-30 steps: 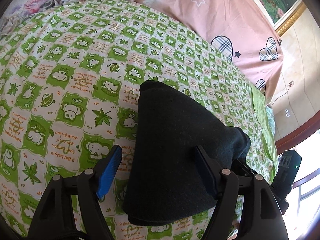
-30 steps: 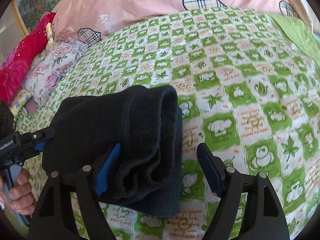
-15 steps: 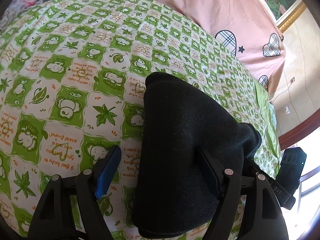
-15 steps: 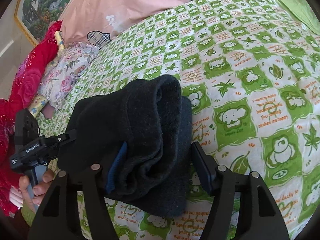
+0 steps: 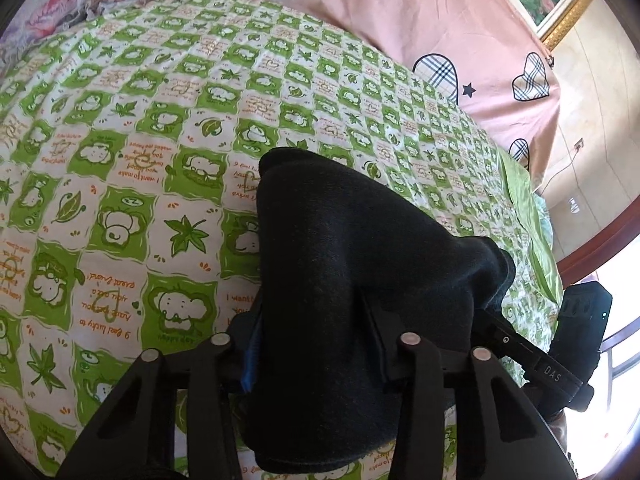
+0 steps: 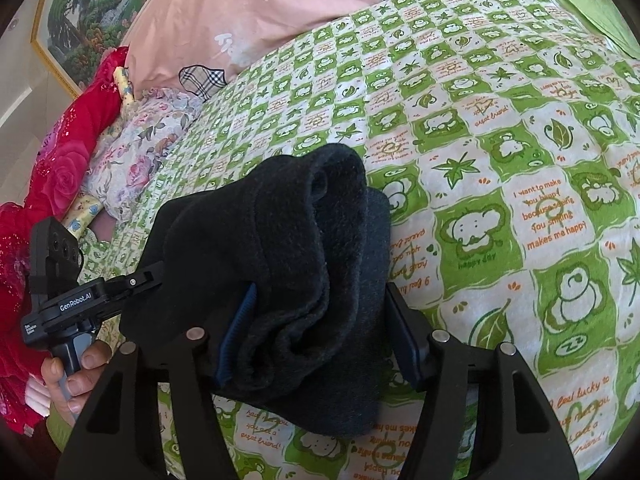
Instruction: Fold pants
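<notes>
The black fleece pants (image 5: 344,264) lie folded in a thick bundle on the green-and-white checked bedsheet (image 5: 132,168). My left gripper (image 5: 314,344) is shut on one end of the bundle, its fingers pressed into the cloth. My right gripper (image 6: 320,340) is shut on the other end of the pants (image 6: 288,248), where several layers show in a rolled edge. The right gripper's body shows at the right in the left wrist view (image 5: 560,352); the left one, held by a hand, shows in the right wrist view (image 6: 80,300).
A pink quilt with plaid hearts (image 5: 440,28) lies along the far side of the bed. A floral pillow (image 6: 140,148) and red cloth (image 6: 60,168) lie at the left. A framed picture (image 6: 92,8) hangs on the wall. The bedsheet (image 6: 520,160) stretches to the right.
Both grippers have closed from wide open onto the ends of the folded pants. The left gripper has moved in closer over the bundle.
</notes>
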A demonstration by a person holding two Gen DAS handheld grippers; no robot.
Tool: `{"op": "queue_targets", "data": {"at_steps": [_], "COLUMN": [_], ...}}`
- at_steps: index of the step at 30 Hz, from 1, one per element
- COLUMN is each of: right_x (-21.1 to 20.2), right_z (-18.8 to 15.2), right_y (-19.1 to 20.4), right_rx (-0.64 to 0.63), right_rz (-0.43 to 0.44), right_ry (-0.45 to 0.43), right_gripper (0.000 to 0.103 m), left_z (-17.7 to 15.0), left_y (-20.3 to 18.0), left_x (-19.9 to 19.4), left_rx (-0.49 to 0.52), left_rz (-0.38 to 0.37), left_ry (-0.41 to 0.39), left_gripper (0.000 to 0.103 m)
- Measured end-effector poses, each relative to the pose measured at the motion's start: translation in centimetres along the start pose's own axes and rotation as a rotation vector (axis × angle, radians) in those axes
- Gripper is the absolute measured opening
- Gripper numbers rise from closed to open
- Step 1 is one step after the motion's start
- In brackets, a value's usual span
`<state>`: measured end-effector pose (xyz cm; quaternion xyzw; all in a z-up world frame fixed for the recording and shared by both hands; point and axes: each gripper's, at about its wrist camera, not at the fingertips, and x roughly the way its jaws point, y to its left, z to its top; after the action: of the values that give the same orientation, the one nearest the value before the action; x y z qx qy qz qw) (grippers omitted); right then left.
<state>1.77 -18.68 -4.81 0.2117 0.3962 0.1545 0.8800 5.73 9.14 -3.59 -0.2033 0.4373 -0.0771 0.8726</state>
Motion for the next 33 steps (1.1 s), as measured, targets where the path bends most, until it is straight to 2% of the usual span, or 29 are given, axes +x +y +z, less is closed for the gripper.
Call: {"op": "queue_targets", "data": {"at_steps": [2,7,12,19,24,33], "right_x": [-0.3,-1.2,-2.2,-2.4,-1.4,2.5], "right_z": [-0.1,-0.3,0.0,1.4,3.0,5.8], "right_y": [0.3,1.2,2.5,5.7,7.7,9.8], "right_rx": [0.004,-0.008,-0.036,-0.099,-0.137,-0.160], "right_rz": [0.008,0.027,0.047,0.098,0.137,0.160], "right_ry": [-0.007,-0.038,-0.064,-0.080,-0.091,-0.082], "right_gripper": [0.058,0.053,0.050,0.049,0.049,0.049], "left_z": [-0.1,-0.5,-0.7,0.2,1.8,5.2], "left_y": [-0.5,-1.1,-1.1,-0.3,0.9,3.5], "left_x": [-0.5,-1.9,-3.8,-7.1,-8.8,-8.1], "left_rx": [0.015,0.029,0.014,-0.003,-0.005,-0.006], "left_rz": [0.013,0.030,0.027,0.056,0.075,0.133], "left_ry": [-0.013,-0.040,-0.063,-0.137,-0.186,-0.207], "left_gripper": [0.034,0.029,0.027,0.027,0.027,0.027]}}
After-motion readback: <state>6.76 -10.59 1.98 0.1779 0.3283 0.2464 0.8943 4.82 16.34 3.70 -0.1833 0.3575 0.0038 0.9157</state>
